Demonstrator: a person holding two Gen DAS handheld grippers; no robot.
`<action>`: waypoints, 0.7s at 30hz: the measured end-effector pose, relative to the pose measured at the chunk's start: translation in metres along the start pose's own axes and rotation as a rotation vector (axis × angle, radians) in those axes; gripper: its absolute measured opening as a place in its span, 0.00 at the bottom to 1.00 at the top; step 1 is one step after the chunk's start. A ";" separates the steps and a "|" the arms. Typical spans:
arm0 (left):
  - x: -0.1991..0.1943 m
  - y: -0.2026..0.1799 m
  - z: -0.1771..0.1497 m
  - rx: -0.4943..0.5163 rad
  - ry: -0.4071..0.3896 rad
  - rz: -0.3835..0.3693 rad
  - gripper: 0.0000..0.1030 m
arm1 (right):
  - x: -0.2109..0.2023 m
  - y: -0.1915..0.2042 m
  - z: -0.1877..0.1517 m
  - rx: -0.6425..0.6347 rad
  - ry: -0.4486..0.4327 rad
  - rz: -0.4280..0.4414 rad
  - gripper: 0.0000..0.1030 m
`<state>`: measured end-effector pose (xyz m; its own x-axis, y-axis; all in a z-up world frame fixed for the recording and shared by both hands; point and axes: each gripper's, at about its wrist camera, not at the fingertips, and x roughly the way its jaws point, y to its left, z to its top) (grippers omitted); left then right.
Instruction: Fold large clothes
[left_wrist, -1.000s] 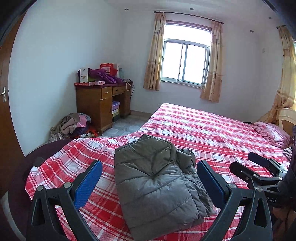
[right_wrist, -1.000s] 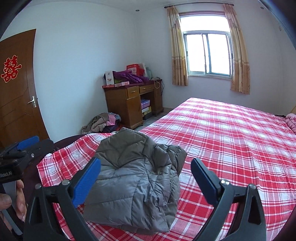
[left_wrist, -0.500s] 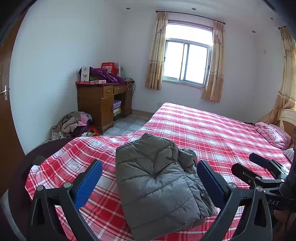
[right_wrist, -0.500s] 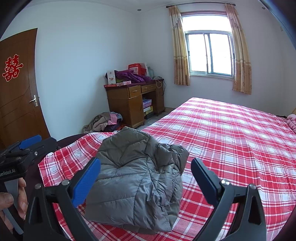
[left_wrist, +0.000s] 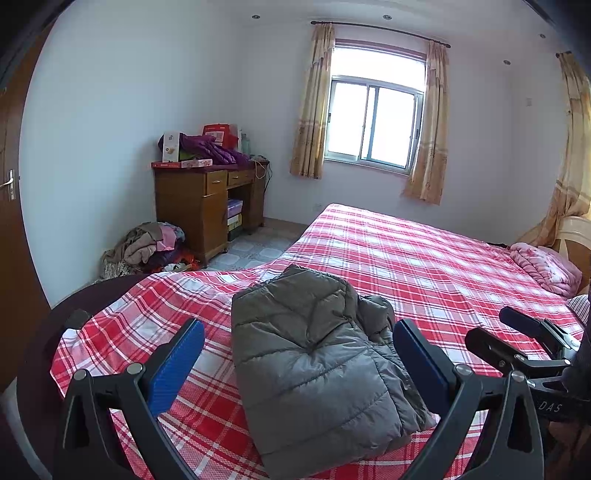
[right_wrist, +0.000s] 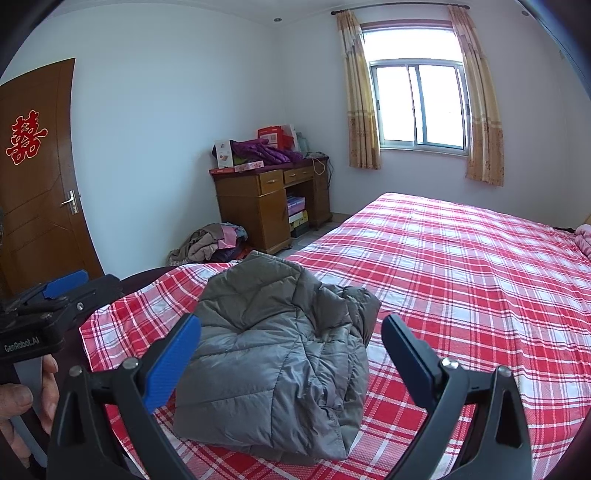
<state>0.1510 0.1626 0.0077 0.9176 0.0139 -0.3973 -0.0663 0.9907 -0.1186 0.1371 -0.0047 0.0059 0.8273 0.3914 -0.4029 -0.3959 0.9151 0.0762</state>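
From the left wrist, the left gripper hangs spread wide and empty, with the jacket just ahead between its fingers, lying on the bed. The puffy padding could spring the bundle apart.

From the right wrist, the right gripper also gapes empty above the jacket, a grey quilted bundle with a loose, rumpled right edge.

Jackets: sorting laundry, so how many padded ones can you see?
2: a grey jacket folded on the bed, and a purple jacket on the desk. The floor pile may hide more.
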 end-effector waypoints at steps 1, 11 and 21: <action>0.000 0.000 0.000 0.000 0.000 0.000 0.99 | 0.000 0.000 0.000 0.000 0.000 0.000 0.97; 0.002 0.000 -0.002 0.004 0.010 0.007 0.99 | 0.001 -0.002 -0.002 0.011 0.007 0.008 0.97; 0.005 0.003 -0.002 -0.026 0.014 0.025 0.99 | -0.001 -0.002 -0.003 0.014 -0.002 0.014 0.97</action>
<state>0.1545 0.1651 0.0035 0.9100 0.0363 -0.4129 -0.0992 0.9863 -0.1318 0.1357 -0.0069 0.0038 0.8224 0.4047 -0.3997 -0.4023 0.9106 0.0944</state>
